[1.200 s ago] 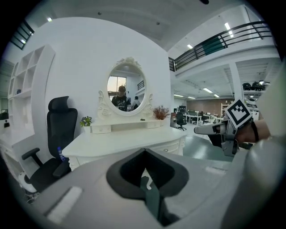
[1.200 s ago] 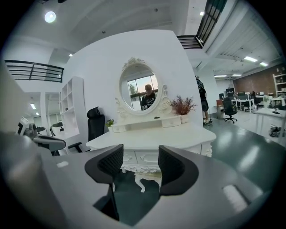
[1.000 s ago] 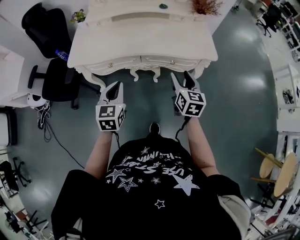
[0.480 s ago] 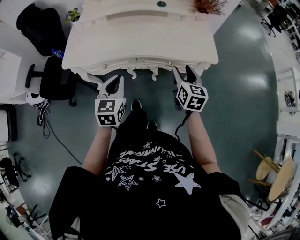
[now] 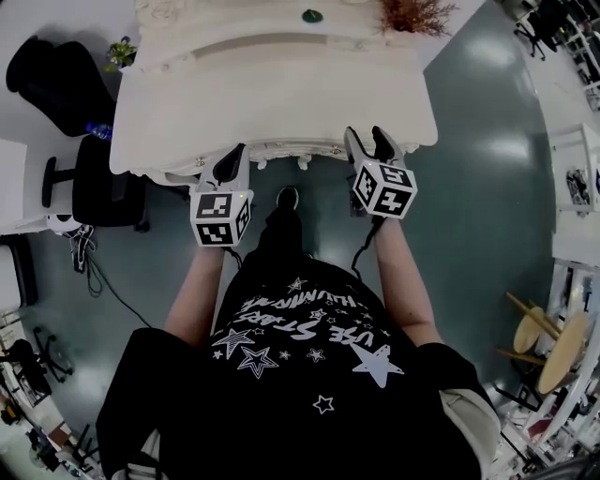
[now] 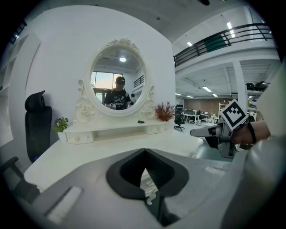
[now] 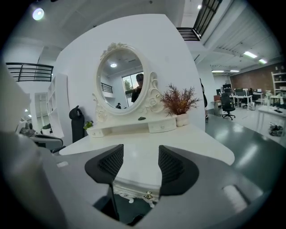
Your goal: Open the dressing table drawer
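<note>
The white dressing table (image 5: 281, 94) stands in front of me, its carved drawer front (image 5: 281, 150) along the near edge. My left gripper (image 5: 236, 156) hovers by the left part of that edge. It is shut, its dark pads (image 6: 129, 172) meeting at the tip with nothing held (image 6: 144, 154). My right gripper (image 5: 364, 139) is open at the right part of the edge. In the right gripper view, a small metal drawer knob (image 7: 147, 195) shows low between the pads (image 7: 172, 163), and the gripper (image 7: 140, 153) is apart from it.
An oval mirror (image 7: 123, 80), a reddish dried plant (image 5: 412, 13) and a small green potted plant (image 5: 120, 52) stand at the table's back. Black office chairs (image 5: 52, 70) sit at the left. Wooden stools (image 5: 544, 333) are at the far right. A foot (image 5: 288, 197) is under the table edge.
The person has stepped closer to the table. Both grippers have moved forward from mid-floor to the table's front edge. The left jaws look narrower than before.
</note>
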The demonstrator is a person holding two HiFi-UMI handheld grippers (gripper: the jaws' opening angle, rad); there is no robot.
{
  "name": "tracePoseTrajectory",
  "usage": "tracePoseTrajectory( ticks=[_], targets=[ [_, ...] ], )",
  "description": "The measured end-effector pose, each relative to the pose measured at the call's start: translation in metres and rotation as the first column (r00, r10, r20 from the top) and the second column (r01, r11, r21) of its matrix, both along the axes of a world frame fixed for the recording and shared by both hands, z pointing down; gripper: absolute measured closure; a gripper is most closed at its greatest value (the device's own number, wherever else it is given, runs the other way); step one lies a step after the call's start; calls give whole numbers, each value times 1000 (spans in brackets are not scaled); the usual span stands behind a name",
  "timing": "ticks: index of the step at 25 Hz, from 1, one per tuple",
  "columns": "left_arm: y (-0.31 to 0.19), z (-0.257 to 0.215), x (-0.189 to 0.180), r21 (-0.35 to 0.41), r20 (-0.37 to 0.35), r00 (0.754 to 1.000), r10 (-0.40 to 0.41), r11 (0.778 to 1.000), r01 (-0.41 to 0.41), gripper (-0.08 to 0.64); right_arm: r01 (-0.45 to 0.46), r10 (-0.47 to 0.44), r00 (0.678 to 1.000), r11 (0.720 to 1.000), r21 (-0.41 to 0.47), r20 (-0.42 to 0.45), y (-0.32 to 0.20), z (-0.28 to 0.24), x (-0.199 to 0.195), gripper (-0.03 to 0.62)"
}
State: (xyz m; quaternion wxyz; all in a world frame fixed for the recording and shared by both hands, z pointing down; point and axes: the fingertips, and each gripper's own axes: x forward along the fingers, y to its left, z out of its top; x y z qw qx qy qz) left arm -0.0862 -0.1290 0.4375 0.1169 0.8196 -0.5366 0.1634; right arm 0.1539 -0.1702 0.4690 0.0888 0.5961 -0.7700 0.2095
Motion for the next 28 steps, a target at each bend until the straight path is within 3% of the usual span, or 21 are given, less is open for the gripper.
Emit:
tracePoseTrajectory(
  ticks=[13, 20, 28],
  targets=[
    [-177, 19, 18, -31, -41, 994, 104, 994, -105, 560, -136, 133, 989, 989, -56, -60, -153, 21, 28, 331],
    [-235, 34, 27, -62, -50, 988, 145, 987, -148, 560, -176, 166, 981, 981, -86, -104, -210, 40, 35, 341],
    [-276, 49, 40, -94, -62, 982, 177, 979, -182, 560, -165, 135, 968, 977, -134, -211, -263, 68, 38, 351]
  ],
)
